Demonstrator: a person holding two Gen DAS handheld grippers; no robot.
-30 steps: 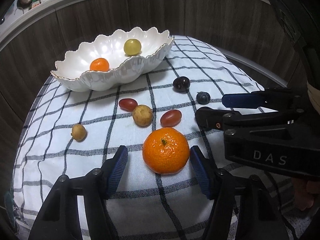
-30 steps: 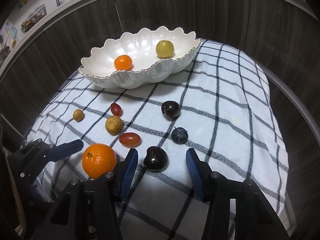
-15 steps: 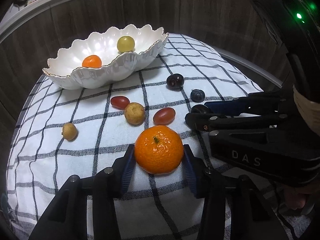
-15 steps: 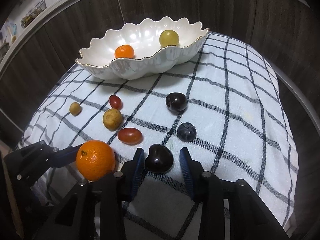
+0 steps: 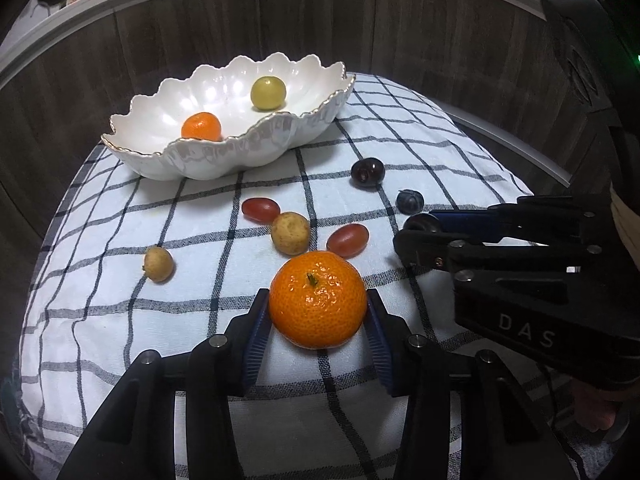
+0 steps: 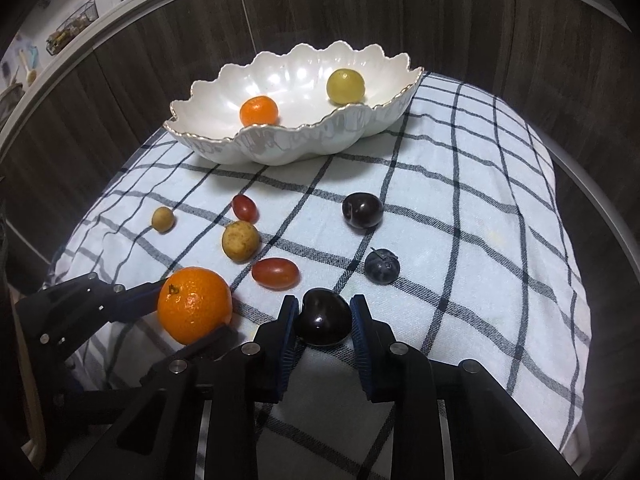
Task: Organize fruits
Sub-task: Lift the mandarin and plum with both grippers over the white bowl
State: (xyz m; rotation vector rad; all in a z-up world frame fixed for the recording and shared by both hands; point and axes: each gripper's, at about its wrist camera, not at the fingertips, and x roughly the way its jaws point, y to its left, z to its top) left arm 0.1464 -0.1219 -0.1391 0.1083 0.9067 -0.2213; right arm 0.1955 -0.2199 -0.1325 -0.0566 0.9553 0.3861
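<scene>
A big orange mandarin (image 5: 318,306) sits on the checked cloth (image 5: 200,320), and my left gripper (image 5: 316,314) is shut on it, blue pads pressed to both its sides. My right gripper (image 6: 323,320) is closing on a glossy dark cherry (image 6: 324,316); both pads touch it. The left wrist view shows the right gripper (image 5: 418,228) from the side, at the right. At the back stands a white scalloped bowl (image 5: 224,150) holding a small orange (image 5: 201,126) and a yellow-green grape (image 5: 268,93).
Loose on the cloth lie two red grape tomatoes (image 5: 261,209) (image 5: 347,240), two tan round fruits (image 5: 290,233) (image 5: 159,263), a dark plum (image 5: 367,173) and a blueberry (image 5: 409,201). A dark wooden wall (image 5: 320,32) curves behind the bowl. The cloth drops off at both sides.
Both grippers' jaws have closed in: the left onto the mandarin, the right onto the dark cherry. Neither fruit has left its spot on the cloth.
</scene>
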